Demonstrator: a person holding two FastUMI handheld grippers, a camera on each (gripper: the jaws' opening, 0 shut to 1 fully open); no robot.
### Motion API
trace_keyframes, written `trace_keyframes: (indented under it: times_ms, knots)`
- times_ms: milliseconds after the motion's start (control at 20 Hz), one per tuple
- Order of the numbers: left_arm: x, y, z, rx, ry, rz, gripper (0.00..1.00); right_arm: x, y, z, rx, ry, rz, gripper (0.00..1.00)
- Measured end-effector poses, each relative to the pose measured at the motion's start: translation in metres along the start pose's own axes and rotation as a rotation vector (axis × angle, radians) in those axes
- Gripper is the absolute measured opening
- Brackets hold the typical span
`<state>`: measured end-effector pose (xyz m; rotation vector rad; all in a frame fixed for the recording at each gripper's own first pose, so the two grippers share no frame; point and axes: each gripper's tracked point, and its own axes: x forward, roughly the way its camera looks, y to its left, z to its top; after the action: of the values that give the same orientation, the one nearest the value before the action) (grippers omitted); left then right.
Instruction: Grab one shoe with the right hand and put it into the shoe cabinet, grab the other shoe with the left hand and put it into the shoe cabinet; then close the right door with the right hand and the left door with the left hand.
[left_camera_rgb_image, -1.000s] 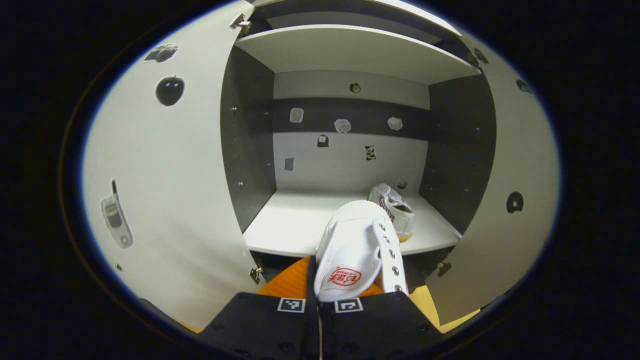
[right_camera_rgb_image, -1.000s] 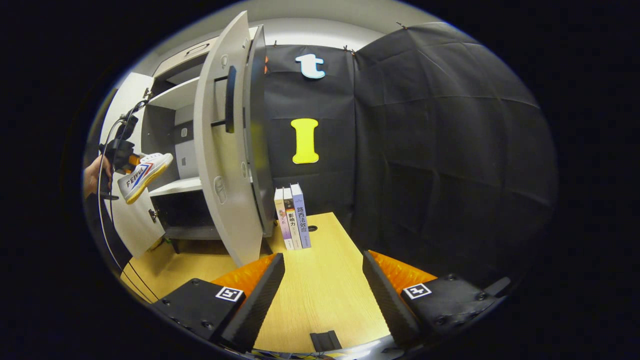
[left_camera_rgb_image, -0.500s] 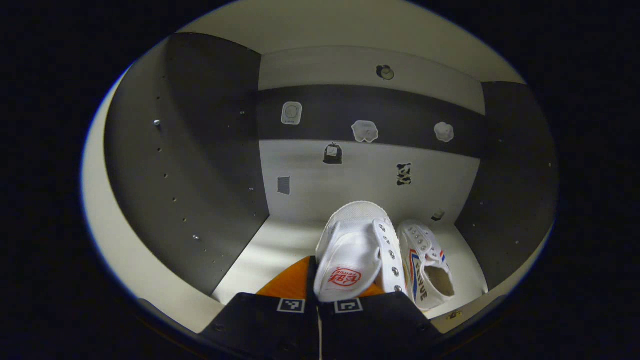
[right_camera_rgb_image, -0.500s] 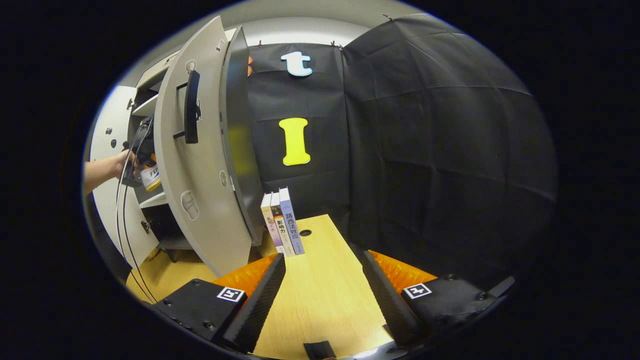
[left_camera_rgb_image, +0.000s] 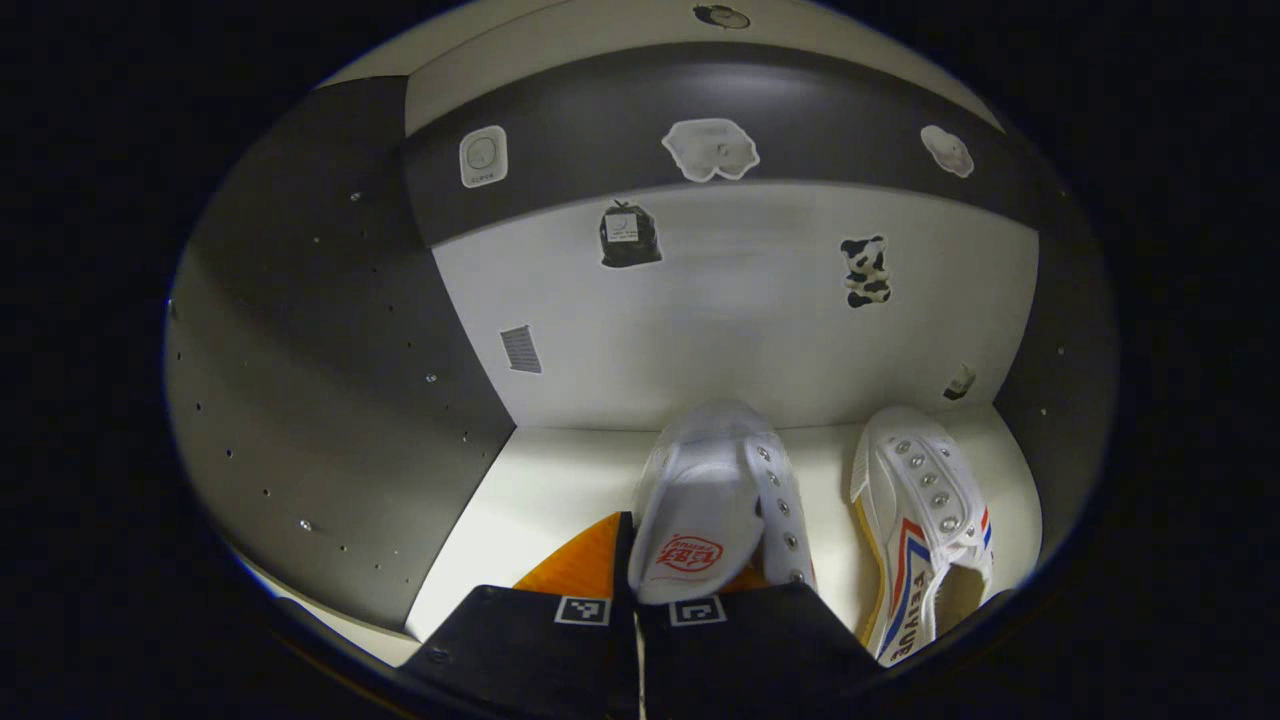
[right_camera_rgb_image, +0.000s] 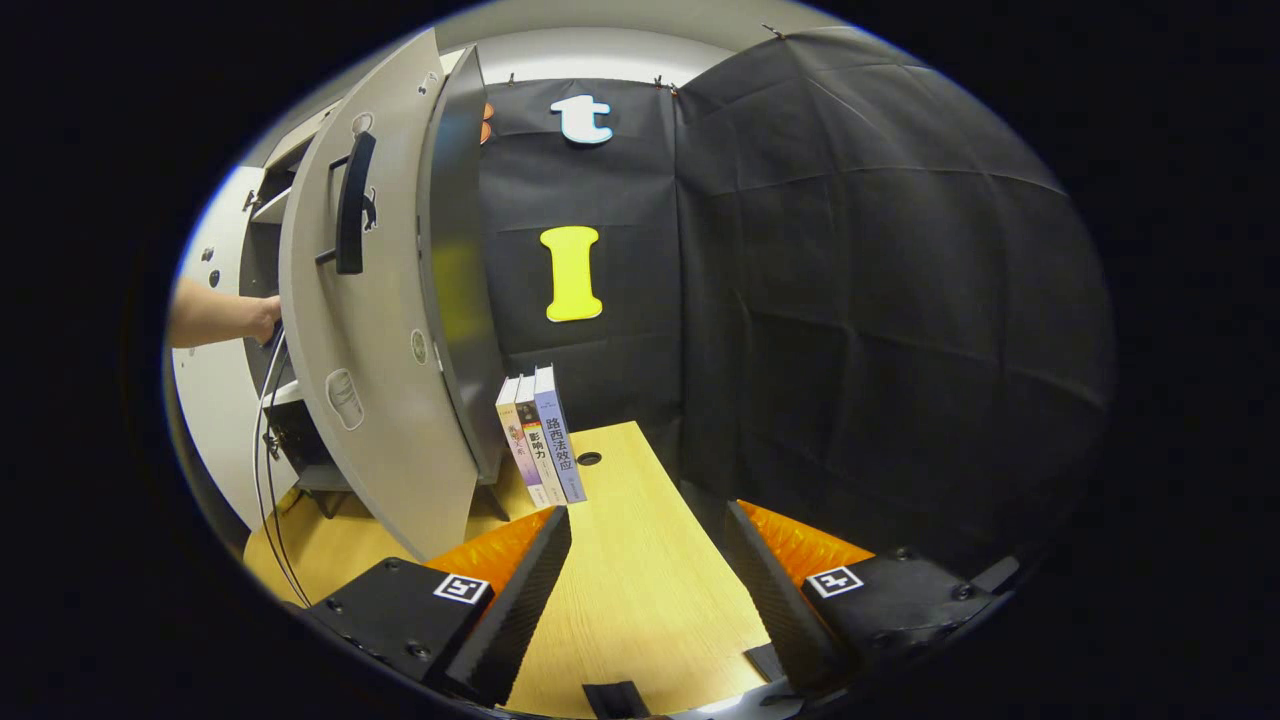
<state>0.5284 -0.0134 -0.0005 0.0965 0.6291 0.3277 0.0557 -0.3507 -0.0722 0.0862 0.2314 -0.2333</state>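
- My left gripper (left_camera_rgb_image: 640, 590) is closed on the white shoe (left_camera_rgb_image: 715, 500) at its heel end, holding it over the cabinet shelf (left_camera_rgb_image: 545, 490).
- The other shoe (left_camera_rgb_image: 925, 520) lies just beside it, on the right.
- The shoe looks light, with soft canvas; I judge the stiffer heel rim is the best place to hold.
- My right gripper (right_camera_rgb_image: 645, 570) stands wide and empty above the table (right_camera_rgb_image: 640, 560), near the right door (right_camera_rgb_image: 380, 340).

In the left gripper view, the held shoe (left_camera_rgb_image: 715, 500) sits over the shelf (left_camera_rgb_image: 540, 500) near its middle, the other shoe (left_camera_rgb_image: 925, 520) lying on the shelf to its right, toward the right wall. In the right gripper view, books (right_camera_rgb_image: 540, 435) stand on the table (right_camera_rgb_image: 640, 590) at its back edge, just right of the open door (right_camera_rgb_image: 370, 340).
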Motion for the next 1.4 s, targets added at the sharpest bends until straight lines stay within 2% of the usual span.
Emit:
trace_keyframes:
  times_ms: [250,300,350,400,450,500,650,700,950,1050,1150,1300,1400]
  knots:
    - [0.012,-0.006,-0.01,0.005,0.039,-0.014,0.1,0.001,-0.001,0.005,0.004,-0.01,-0.01,0.99]
    - [0.01,-0.006,-0.009,0.006,0.038,-0.014,0.12,0.001,0.0,0.005,0.003,-0.011,-0.008,0.99]
    - [0.009,-0.007,-0.008,0.005,0.031,-0.025,0.19,0.002,0.003,0.006,0.005,-0.011,-0.005,0.99]
    - [0.003,-0.008,-0.006,0.0,0.02,-0.034,0.15,0.002,0.006,0.006,0.009,-0.012,0.001,0.99]
    - [-0.006,-0.005,-0.004,-0.004,0.009,-0.035,0.33,0.001,0.009,0.008,0.012,-0.015,0.007,0.99]
    - [-0.016,-0.003,-0.002,-0.014,-0.009,-0.044,0.38,0.001,0.012,0.01,0.015,-0.019,0.015,0.99]
    - [-0.061,0.0,-0.002,-0.047,-0.086,-0.105,0.84,0.001,0.022,0.023,0.013,-0.044,0.043,0.99]
    - [-0.085,0.004,-0.001,-0.058,-0.114,-0.125,0.94,0.0,0.024,0.028,0.011,-0.054,0.052,0.99]
    - [-0.18,0.021,-0.019,-0.138,-0.232,-0.21,0.96,0.0,0.036,0.049,0.01,-0.09,0.101,0.99]
    - [-0.22,0.025,-0.036,-0.156,-0.263,-0.266,0.97,0.0,0.04,0.058,0.01,-0.102,0.126,0.99]
    - [-0.261,0.041,-0.054,-0.174,-0.314,-0.273,0.97,0.003,0.043,0.067,0.0,-0.119,0.154,0.99]
    - [-0.318,0.064,-0.09,-0.169,-0.398,-0.23,0.95,0.007,0.05,0.075,0.007,-0.117,0.207,0.99]
    - [-0.349,0.07,-0.121,-0.163,-0.409,-0.225,0.95,0.011,0.056,0.085,0.012,-0.13,0.236,0.99]
